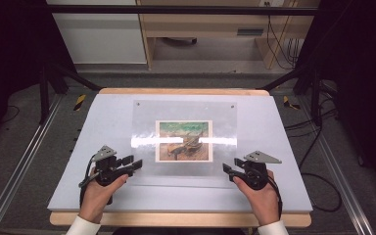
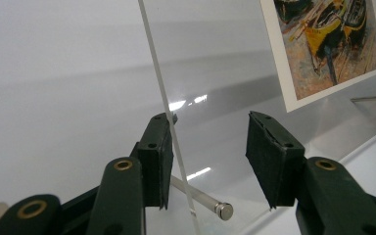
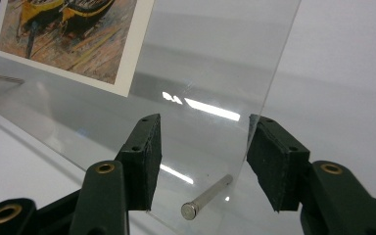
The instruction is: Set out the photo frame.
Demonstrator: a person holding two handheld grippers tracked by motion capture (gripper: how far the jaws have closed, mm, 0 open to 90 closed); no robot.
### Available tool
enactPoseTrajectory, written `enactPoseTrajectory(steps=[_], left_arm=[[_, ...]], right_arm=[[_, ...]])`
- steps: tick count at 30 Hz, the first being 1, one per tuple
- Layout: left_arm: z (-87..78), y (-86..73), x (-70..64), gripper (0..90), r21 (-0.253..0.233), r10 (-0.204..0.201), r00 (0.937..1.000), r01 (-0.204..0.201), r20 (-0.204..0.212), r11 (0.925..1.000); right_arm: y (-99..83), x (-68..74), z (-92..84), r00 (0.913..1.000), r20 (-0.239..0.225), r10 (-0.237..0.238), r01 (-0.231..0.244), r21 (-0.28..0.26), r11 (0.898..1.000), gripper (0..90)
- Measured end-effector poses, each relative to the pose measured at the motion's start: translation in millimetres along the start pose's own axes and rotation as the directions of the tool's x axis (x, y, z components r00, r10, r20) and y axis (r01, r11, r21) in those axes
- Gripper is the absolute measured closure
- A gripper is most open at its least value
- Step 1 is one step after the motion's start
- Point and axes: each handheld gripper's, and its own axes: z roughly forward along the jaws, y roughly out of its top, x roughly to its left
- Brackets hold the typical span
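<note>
Two tools flank a clear acrylic sheet (image 1: pixel 183 137) lying on the table (image 1: pixel 284 147). Left tool (image 2: pixel 208 156) gapes astride its stiff, slippery edge. Right tool (image 3: pixel 203 159) likewise, empty; grip the edges beside the metal standoff pin (image 3: pixel 206 197).

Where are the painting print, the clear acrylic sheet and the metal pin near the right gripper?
painting print (image 1: pixel 183 141), high view, its centre.
clear acrylic sheet (image 1: pixel 144 117), high view, bare upper-left area.
metal pin (image 3: pixel 206 196), right gripper view, mid-shaft.

Beyond your table's far edge, note the wooden desk (image 1: pixel 210 24), a white cabinet (image 1: pixel 98 34) at left, and floor cables (image 1: pixel 318 132) at right.
</note>
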Motion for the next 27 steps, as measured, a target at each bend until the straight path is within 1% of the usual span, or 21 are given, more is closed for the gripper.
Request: enactPoseTrajectory(steps=[13,19,21,27], left_arm=[[-3.0,-1.4,-3.0,54.7,0.011,-0.003,0.9999,0.003,-0.015,0.9999],[-4.0,-2.0,-3.5,55.3,0.015,0.003,0.9999,-0.003,-0.016,0.9999],[-4.3,-2.1,-3.7,55.5,0.017,0.005,0.9998,-0.004,-0.017,0.9999],[-5.7,-2.5,-3.5,56.8,0.023,0.009,0.9999,-0.009,-0.015,0.9997]], right_arm=[[-2.4,1.4,-3.0,1.0,0.003,-0.008,0.008,0.003,1.0,50.1],[-3.5,2.0,-4.2,1.0,0.004,-0.006,0.006,0.005,1.0,51.2],[-3.7,1.6,-4.5,0.9999,0.005,-0.013,0.013,0.004,1.0,51.5],[-4.2,2.2,-5.6,0.9998,0.005,-0.017,0.017,0.008,1.0,52.5]])
